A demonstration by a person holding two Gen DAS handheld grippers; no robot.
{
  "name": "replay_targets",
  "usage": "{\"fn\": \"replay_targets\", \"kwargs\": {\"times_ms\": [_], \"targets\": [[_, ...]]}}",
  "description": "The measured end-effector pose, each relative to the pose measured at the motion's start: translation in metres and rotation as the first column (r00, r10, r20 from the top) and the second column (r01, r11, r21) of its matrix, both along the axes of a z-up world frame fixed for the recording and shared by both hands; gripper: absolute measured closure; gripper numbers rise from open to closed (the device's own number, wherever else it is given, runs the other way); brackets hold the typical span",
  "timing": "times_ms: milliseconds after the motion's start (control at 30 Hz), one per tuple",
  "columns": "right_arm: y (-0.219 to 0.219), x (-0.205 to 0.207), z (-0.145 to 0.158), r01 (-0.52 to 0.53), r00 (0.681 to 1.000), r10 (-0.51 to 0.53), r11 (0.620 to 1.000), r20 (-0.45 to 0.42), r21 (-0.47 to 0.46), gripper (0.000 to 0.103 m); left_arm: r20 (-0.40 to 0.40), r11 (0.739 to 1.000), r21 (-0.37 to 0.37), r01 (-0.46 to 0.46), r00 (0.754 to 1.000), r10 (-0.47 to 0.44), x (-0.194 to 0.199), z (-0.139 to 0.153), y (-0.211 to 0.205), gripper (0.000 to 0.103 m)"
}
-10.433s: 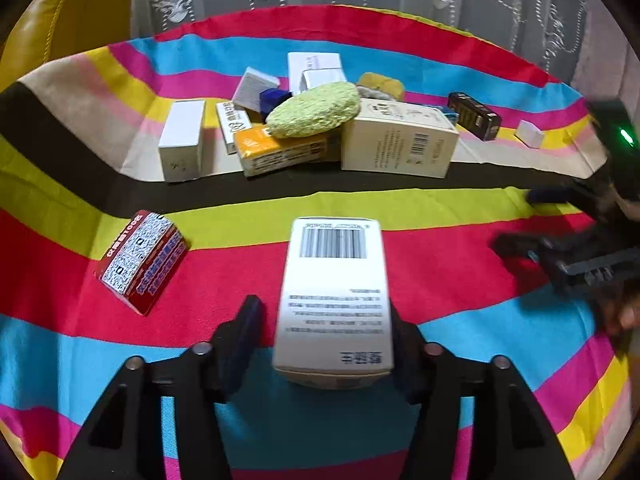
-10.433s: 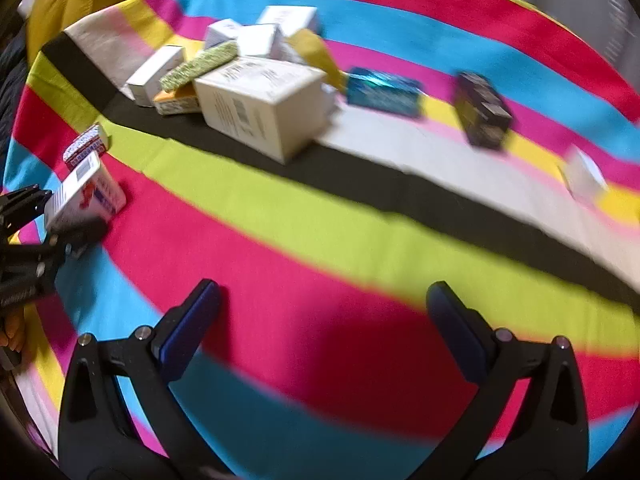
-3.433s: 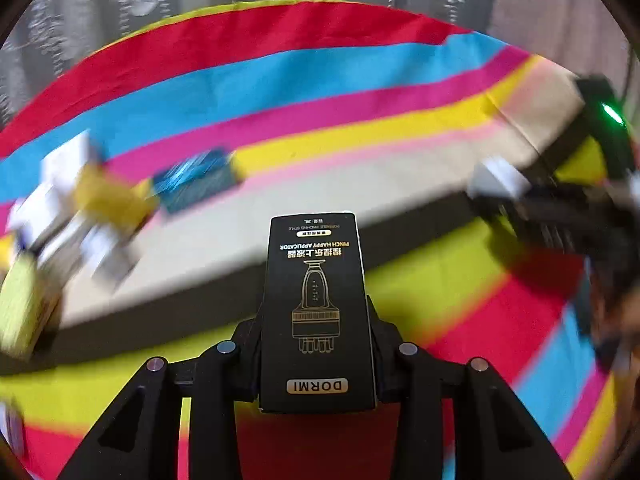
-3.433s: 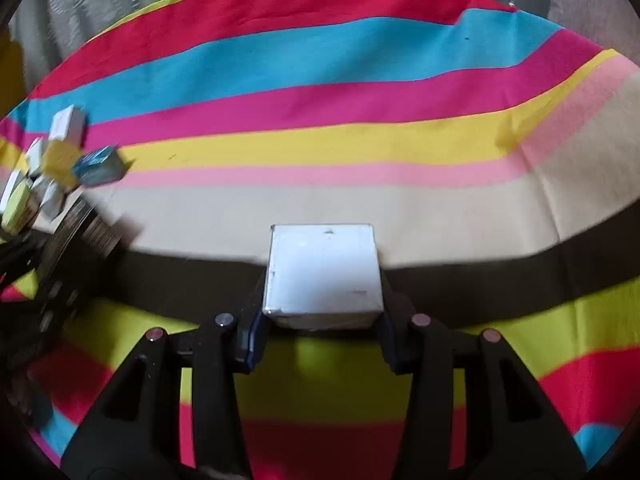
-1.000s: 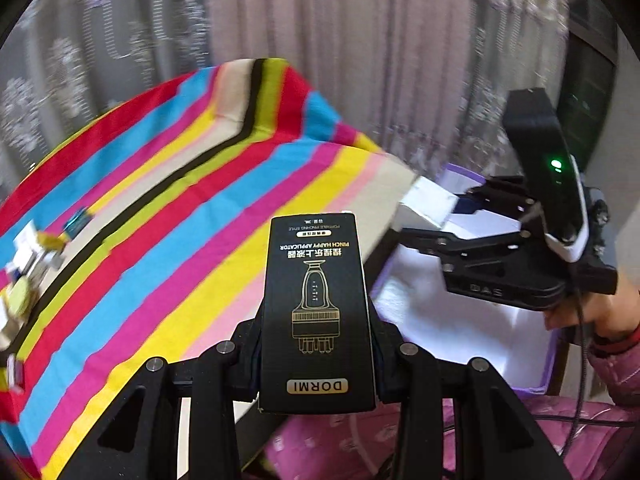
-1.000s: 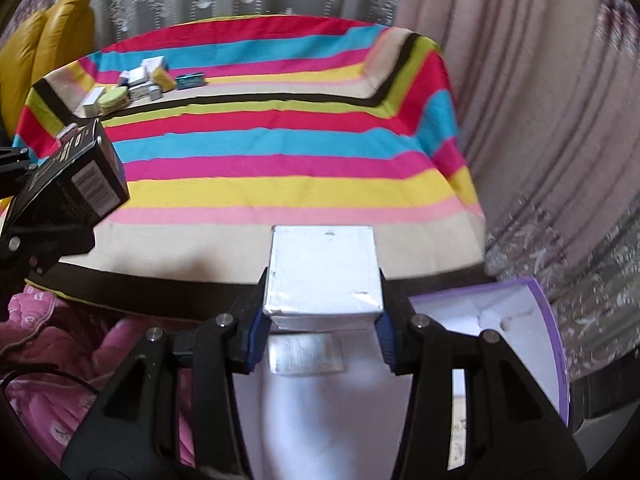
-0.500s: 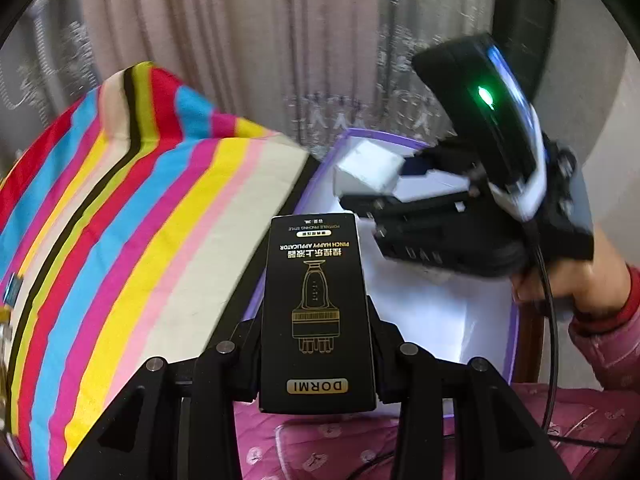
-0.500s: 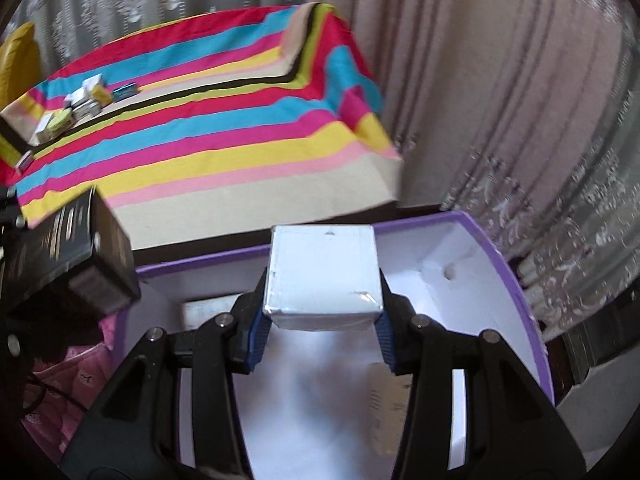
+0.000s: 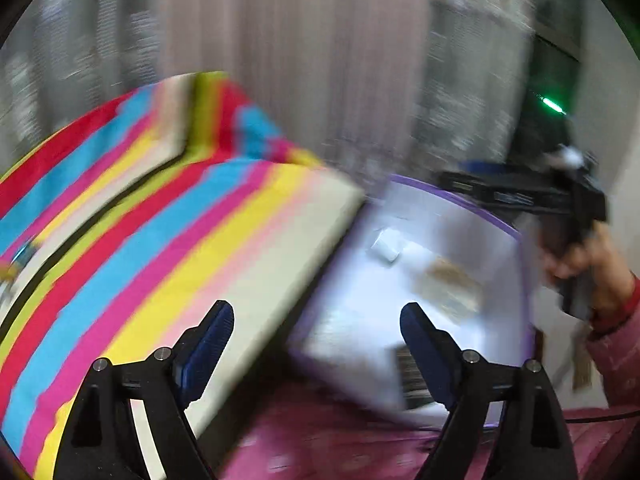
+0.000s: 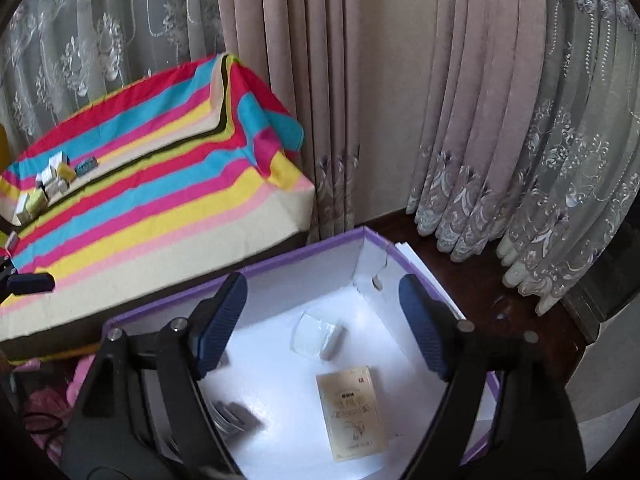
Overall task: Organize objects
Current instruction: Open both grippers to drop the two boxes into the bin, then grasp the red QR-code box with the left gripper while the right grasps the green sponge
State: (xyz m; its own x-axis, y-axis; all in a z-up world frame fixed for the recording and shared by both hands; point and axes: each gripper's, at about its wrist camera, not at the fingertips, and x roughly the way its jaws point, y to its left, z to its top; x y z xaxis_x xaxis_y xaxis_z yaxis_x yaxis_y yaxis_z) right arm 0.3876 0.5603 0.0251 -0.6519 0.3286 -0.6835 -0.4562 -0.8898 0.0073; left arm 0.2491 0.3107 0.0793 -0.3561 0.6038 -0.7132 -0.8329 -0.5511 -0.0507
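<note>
A purple box (image 10: 280,265) with a white inside sits on the floor beside the striped table (image 10: 140,184). My right gripper (image 10: 320,320) hangs over it, its jaws opening with nothing pressed between them. Below it a small white box (image 10: 316,336) lies blurred on the box floor, near a beige carton (image 10: 352,412) and a blurred black box (image 10: 236,420). My left gripper (image 9: 314,344) is opening too and holds nothing. In the left wrist view the black box (image 9: 412,376) shows just inside the purple box (image 9: 460,200), near my right finger. The white box (image 9: 386,246) lies farther in.
Several small boxes (image 10: 48,184) remain at the table's far left end. Curtains (image 10: 520,120) hang behind the purple box, with dark wooden floor (image 10: 480,280) to its right. A hand (image 9: 592,256) holds the right gripper (image 9: 476,182) over the box's far rim. Pink fabric (image 9: 320,440) lies below.
Both grippers have opened and let go. The black box and the small white box have dropped into the purple box. The right gripper has swung further over the box.
</note>
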Motion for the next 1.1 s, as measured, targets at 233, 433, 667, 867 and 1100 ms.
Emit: {"fn": "replay_targets", "kwargs": {"times_ms": [233, 433, 667, 867, 1100], "targets": [[-0.065, -0.053, -0.008, -0.191, 0.979, 0.189, 0.981, 0.076, 0.020, 0.019, -0.051, 0.901, -0.013, -0.433, 0.901, 0.432, -0.064, -0.023, -0.147, 0.015], [-0.188, -0.123, -0.028, -0.516, 0.845, 0.509, 0.856, 0.165, 0.005, 0.017, -0.010, 0.753, -0.033, -0.657, 0.754, 0.657, -0.077, -0.054, -0.269, 0.015], [-0.292, -0.175, -0.044, -0.688, 0.706, 0.688, 0.723, 0.170, -0.065, 0.017, -0.055, 0.621, -0.077, -0.780, 0.625, 0.779, -0.116, -0.065, -0.353, 0.014], [-0.353, -0.197, -0.057, -0.775, 0.607, 0.768, 0.629, 0.205, -0.062, 0.017, -0.009, 0.532, -0.114, -0.839, 0.537, 0.844, -0.210, -0.074, -0.418, 0.013], [-0.387, -0.248, -0.078, -0.837, 0.513, 0.814, 0.545, 0.273, -0.051, 0.017, 0.039, 0.559, -0.118, -0.821, 0.559, 0.828, -0.282, -0.090, -0.438, 0.018]]}}
